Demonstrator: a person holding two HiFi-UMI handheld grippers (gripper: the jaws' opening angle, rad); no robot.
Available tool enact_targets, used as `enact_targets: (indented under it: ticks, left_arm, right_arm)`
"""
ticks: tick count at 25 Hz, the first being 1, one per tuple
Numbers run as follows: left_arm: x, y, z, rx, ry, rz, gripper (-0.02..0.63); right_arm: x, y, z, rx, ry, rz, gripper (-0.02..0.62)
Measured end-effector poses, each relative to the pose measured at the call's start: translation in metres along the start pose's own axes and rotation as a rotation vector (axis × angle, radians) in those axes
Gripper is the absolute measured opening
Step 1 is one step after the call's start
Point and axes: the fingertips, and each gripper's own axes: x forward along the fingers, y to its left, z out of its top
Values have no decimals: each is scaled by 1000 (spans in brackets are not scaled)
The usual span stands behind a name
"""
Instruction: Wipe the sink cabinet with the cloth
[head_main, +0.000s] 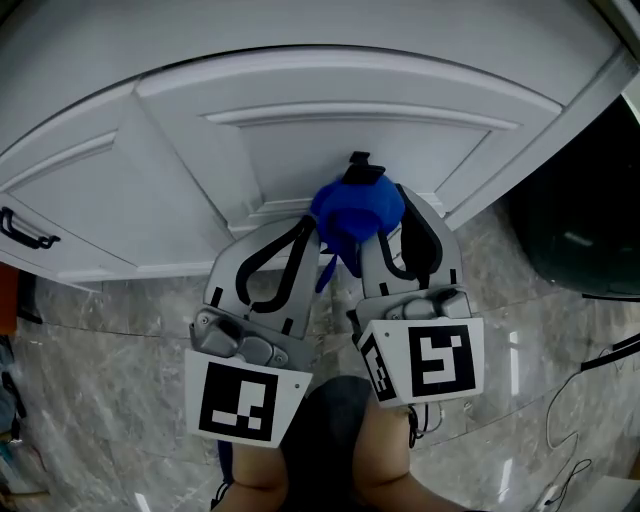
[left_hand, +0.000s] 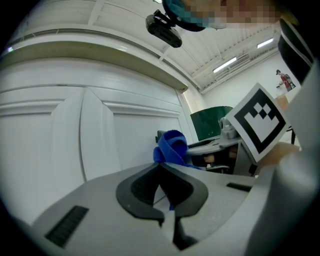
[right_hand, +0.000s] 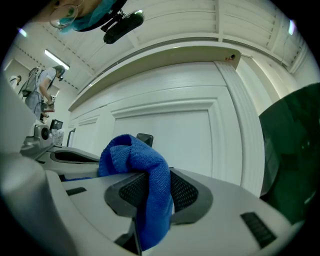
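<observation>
A blue cloth is bunched against the lower part of the white sink cabinet door, just under a small black handle. My right gripper is shut on the cloth. In the right gripper view the cloth drapes over and between the jaws of the right gripper. My left gripper sits close beside it on the left, its jaws meeting at the tips with nothing in them. In the left gripper view the left gripper points at the door, and the cloth is just beyond, to the right.
A dark green bin stands right of the cabinet. A neighbouring door carries a black handle at far left. Below is a grey marble floor, with cables at the lower right. The person's legs show at the bottom edge.
</observation>
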Motion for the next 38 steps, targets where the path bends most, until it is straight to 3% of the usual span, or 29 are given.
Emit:
enact_targets:
  ticks: [12,38]
  left_arm:
    - [1,-8,9,18,-15,-16,0]
    - [14,-24,10,14,-4,-28,0]
  right_arm:
    - [-18,-50,-1,82,-41,-176,117]
    - [-37,-91,-1,61,-90,-288,115]
